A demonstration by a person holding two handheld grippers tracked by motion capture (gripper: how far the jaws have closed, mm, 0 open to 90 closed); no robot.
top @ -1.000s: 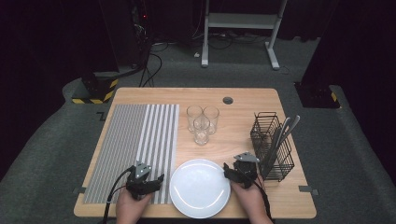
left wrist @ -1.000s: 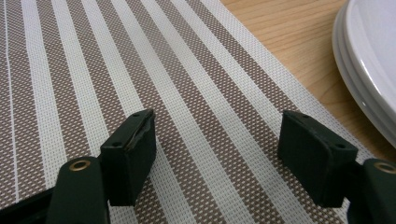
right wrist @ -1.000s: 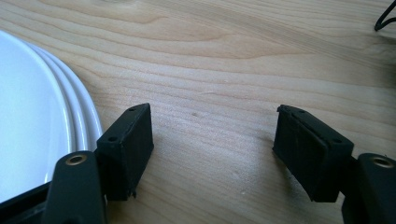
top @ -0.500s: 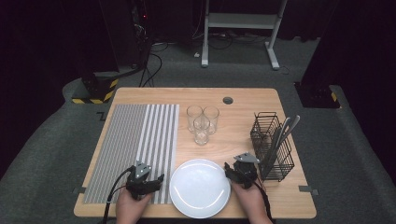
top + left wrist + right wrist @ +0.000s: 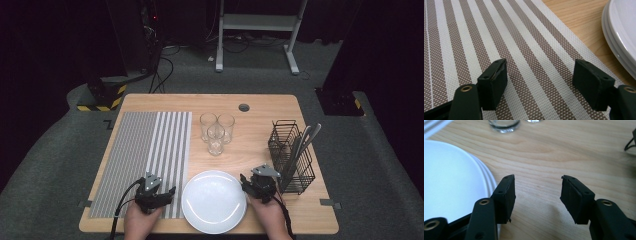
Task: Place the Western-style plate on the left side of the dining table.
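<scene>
In the high view, the white plate (image 5: pixel 214 201) is seen at the lower centre of the table (image 5: pixel 260 107), flanked by the left claw (image 5: pixel 167 193) over the striped mat (image 5: pixel 142 150) and the right claw (image 5: pixel 244 181).

In the left gripper view, the left claw (image 5: pixel 540 77) is shown released, with stacked plate rims at the right edge that go unnoticed from above.

In the right gripper view, the right claw (image 5: pixel 537 197) is shown part-closed and empty, its jaws having just been closing; a lower plate could be dragged or chipped if the rim is caught badly.

White plates (image 5: pixel 214 201), stacked, flat on table's near edge, beside striped mat (image 5: pixel 145 155).
</scene>
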